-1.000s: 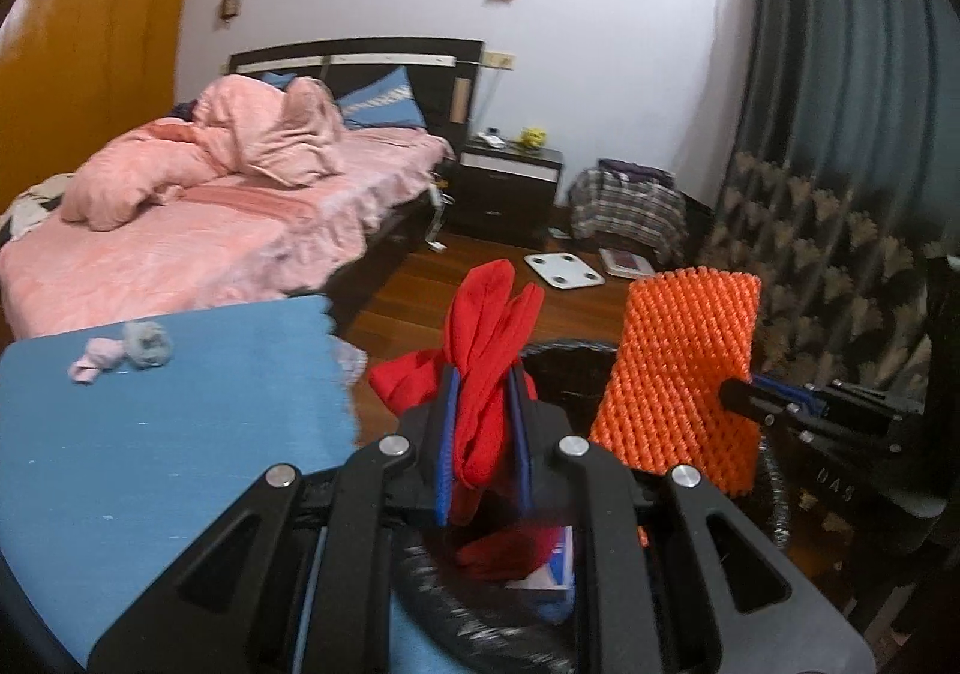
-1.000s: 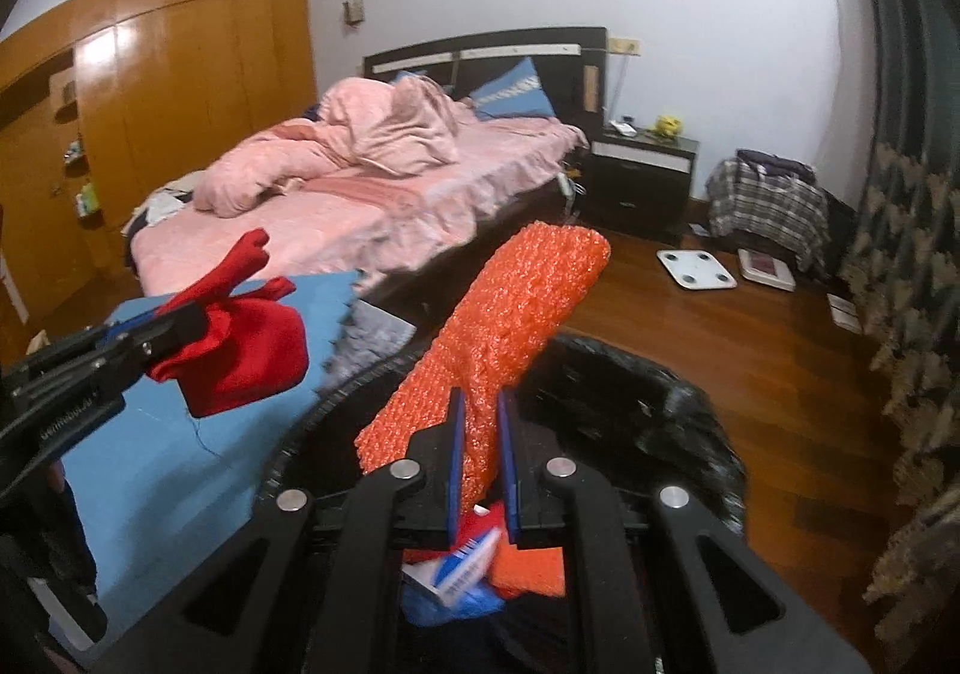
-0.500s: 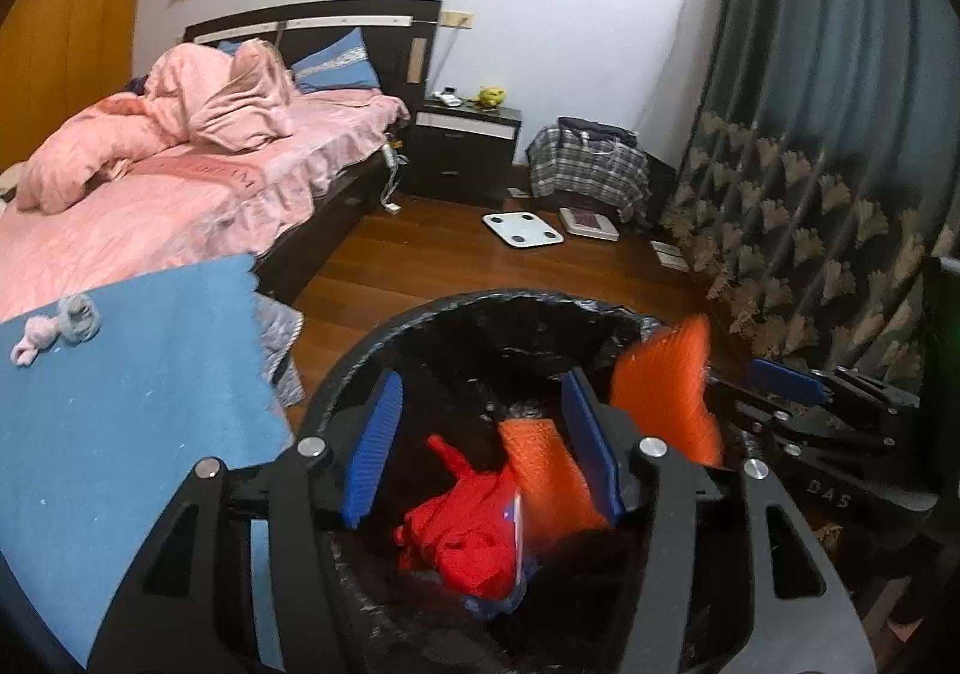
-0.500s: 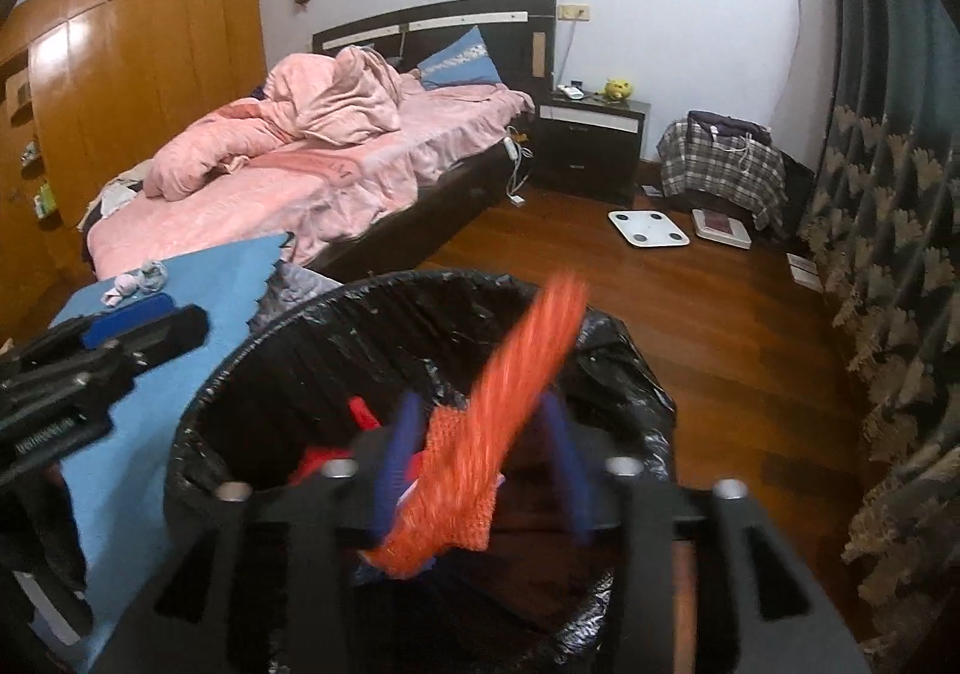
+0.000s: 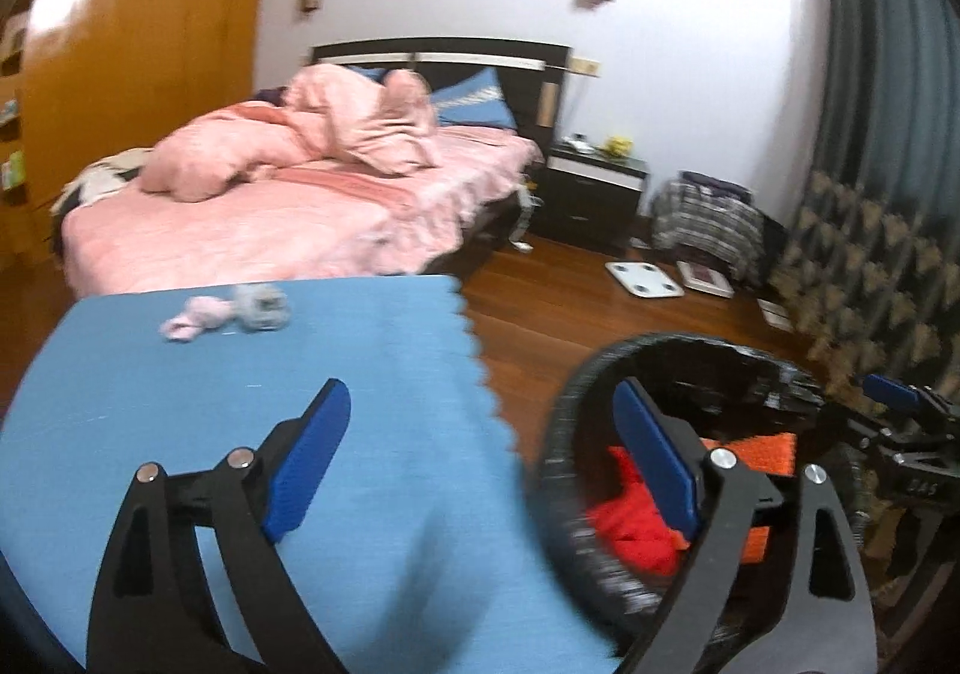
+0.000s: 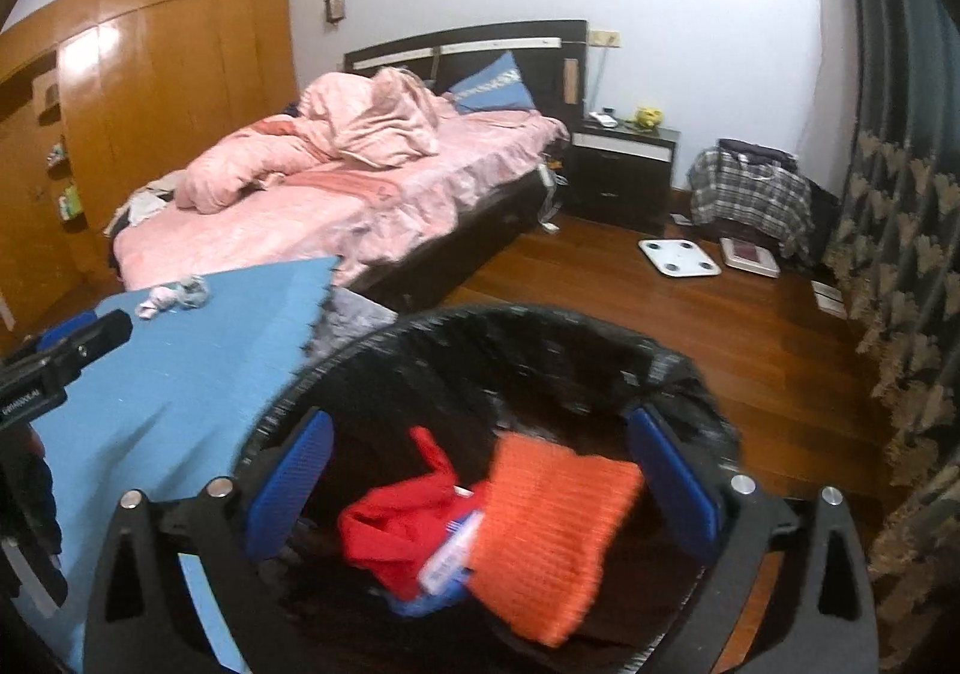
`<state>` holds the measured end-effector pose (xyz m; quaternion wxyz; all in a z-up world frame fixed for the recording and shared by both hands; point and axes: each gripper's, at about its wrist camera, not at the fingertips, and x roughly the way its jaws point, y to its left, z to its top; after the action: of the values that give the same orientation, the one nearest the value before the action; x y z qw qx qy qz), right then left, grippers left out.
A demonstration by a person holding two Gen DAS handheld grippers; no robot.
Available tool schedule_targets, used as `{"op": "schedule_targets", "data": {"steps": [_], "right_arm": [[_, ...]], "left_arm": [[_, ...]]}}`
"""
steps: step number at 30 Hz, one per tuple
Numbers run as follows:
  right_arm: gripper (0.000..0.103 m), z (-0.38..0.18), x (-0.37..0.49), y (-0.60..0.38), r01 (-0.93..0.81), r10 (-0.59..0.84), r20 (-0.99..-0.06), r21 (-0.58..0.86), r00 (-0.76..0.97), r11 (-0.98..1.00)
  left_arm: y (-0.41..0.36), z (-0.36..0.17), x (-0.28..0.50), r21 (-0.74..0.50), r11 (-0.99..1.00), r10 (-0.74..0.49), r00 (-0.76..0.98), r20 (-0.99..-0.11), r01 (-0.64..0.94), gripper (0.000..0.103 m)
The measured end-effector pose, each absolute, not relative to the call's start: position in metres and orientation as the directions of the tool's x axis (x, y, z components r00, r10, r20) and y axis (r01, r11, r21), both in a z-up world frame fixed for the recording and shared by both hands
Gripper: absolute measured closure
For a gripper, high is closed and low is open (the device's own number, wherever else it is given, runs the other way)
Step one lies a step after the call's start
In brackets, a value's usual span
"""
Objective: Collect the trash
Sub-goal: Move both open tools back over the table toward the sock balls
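Note:
A black-lined trash bin [image 6: 678,368] stands on the floor, with a red plastic bag [image 6: 390,530] and an orange bubble-wrap sheet [image 6: 552,524] lying inside it. My right gripper [image 6: 477,479] hangs over the bin, its jaws opening wide with nothing pressed between them. My left gripper [image 5: 480,452] is over the edge of the blue mat [image 5: 240,410], jaws also opening and empty; the bin [image 5: 576,404] is at its right finger. A small pink and grey wad [image 5: 234,311] lies on the far part of the mat.
A bed with pink bedding [image 6: 360,182] stands behind the mat. A dark nightstand [image 6: 624,164], a plaid bag [image 6: 750,194] and a white scale [image 6: 678,257] are on the wooden floor. Patterned curtains [image 6: 900,254] hang at the right.
Both grippers opened and let go: the red bag and the orange bubble wrap dropped into the bin. The left gripper has swung left, over the blue mat.

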<state>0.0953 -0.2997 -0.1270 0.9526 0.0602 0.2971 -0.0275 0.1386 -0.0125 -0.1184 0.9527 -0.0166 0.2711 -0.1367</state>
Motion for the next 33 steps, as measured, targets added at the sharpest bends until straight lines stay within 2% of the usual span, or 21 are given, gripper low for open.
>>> {"op": "schedule_targets", "data": {"steps": [8,18,27,33], "right_arm": [[0.006,-0.118,0.154,-0.226,-0.038,0.107,-0.539,0.137,0.835,0.99],[0.006,-0.117,0.239,-0.128,-0.169,0.219,-0.512,0.142,0.831,0.975],[0.006,-0.134,0.306,-0.062,-0.216,0.251,-0.532,0.129,0.809,0.968],[0.006,-0.154,0.349,-0.031,-0.23,0.258,-0.583,0.123,0.77,0.965]], "left_arm": [[0.078,-0.119,0.153,-0.08,0.995,-0.09,0.85,-0.519,0.056,0.013],[0.165,-0.124,0.201,-0.023,0.995,0.068,0.849,-0.523,-0.094,0.013],[0.203,-0.143,0.254,-0.002,0.991,0.111,0.828,-0.549,-0.135,0.013],[0.229,-0.155,0.283,-0.024,0.986,0.122,0.808,-0.576,-0.166,0.013]]}}
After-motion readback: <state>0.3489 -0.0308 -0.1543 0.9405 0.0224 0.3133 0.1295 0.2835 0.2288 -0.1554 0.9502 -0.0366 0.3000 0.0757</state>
